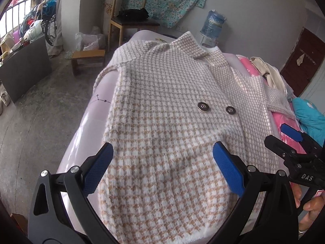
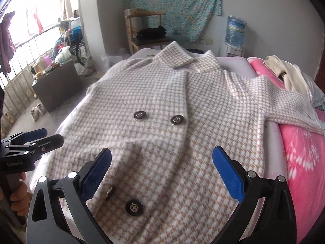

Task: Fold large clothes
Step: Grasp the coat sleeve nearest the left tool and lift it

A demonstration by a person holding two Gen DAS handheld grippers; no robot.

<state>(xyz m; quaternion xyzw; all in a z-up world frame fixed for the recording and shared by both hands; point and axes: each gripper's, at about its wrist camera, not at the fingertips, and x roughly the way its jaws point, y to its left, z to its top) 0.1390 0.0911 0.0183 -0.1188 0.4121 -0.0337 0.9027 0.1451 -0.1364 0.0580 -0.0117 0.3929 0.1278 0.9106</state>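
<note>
A beige and white houndstooth coat (image 1: 166, 93) lies front up on a pale lilac bed (image 1: 81, 130), collar at the far end, dark buttons down the middle. It also shows in the right wrist view (image 2: 162, 93). Its left sleeve looks folded in over the body; the right sleeve (image 2: 288, 105) stretches out over a pink blanket. My left gripper (image 1: 162, 154) is open and empty, hovering over the coat's lower part. My right gripper (image 2: 162, 158) is open and empty over the lower front, near the buttons (image 2: 134, 207). Each gripper shows in the other's view: the right one (image 1: 284, 136) and the left one (image 2: 46, 135).
A pink blanket (image 2: 300, 152) and a heap of pale clothes (image 2: 288, 73) lie on the bed's right side. A wooden chair (image 1: 130, 20), a low stool (image 1: 87, 59), a water dispenser (image 1: 211, 28) and a dark cabinet (image 1: 24, 69) stand beyond the bed.
</note>
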